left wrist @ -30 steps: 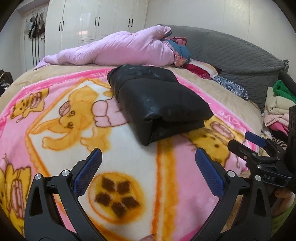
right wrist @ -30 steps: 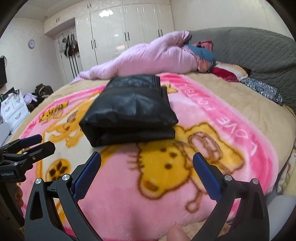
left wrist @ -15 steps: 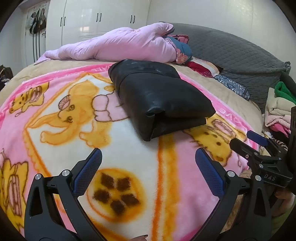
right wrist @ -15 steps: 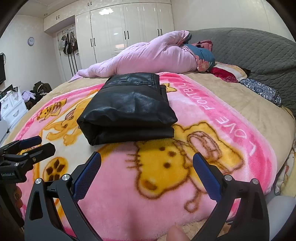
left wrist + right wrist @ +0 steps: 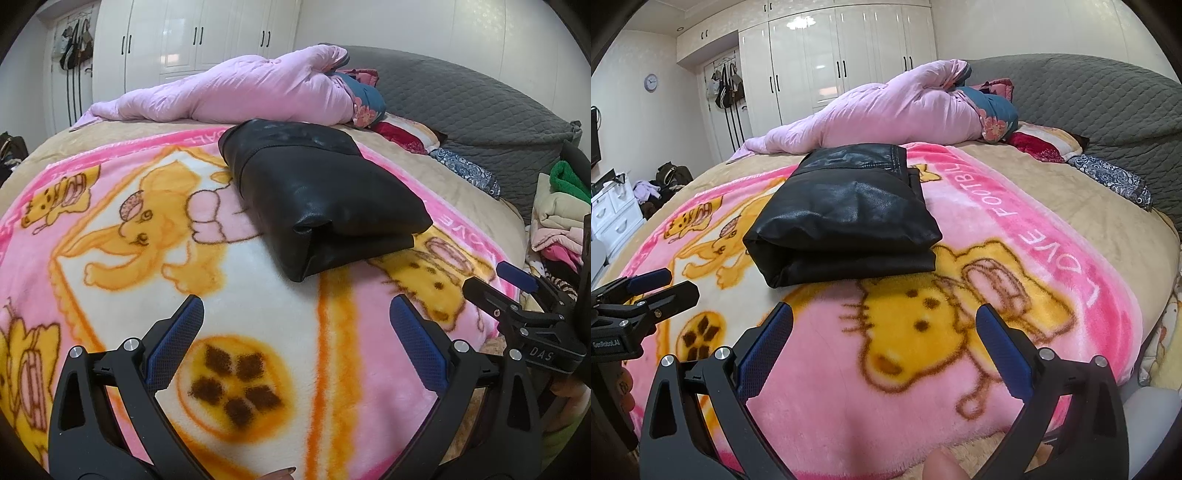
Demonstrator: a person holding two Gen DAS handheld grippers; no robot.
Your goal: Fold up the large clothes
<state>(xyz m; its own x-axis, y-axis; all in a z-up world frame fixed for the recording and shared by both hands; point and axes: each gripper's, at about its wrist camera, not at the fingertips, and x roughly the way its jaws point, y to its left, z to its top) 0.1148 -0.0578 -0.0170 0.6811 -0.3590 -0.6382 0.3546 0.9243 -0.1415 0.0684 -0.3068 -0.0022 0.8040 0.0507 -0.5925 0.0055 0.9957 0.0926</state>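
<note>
A black leather garment point(image 5: 314, 195) lies folded into a thick rectangle on the pink cartoon blanket point(image 5: 229, 306); it also shows in the right wrist view point(image 5: 846, 218). My left gripper point(image 5: 295, 310) is open and empty, hovering over the blanket short of the garment's near fold. My right gripper point(image 5: 884, 317) is open and empty, also short of the garment. The right gripper also shows at the right edge of the left wrist view point(image 5: 517, 295), and the left gripper at the left edge of the right wrist view point(image 5: 646, 291).
A rolled pink quilt point(image 5: 886, 114) lies across the far side of the bed, with pillows point(image 5: 1041, 140) and a grey headboard point(image 5: 1089, 92) to the right. Stacked clothes point(image 5: 557, 214) sit off the bed's right side. White wardrobes point(image 5: 831, 62) stand behind.
Both grippers have dropped slightly and eased a little closer to the bed. The folded garment has not moved. Both stay open.
</note>
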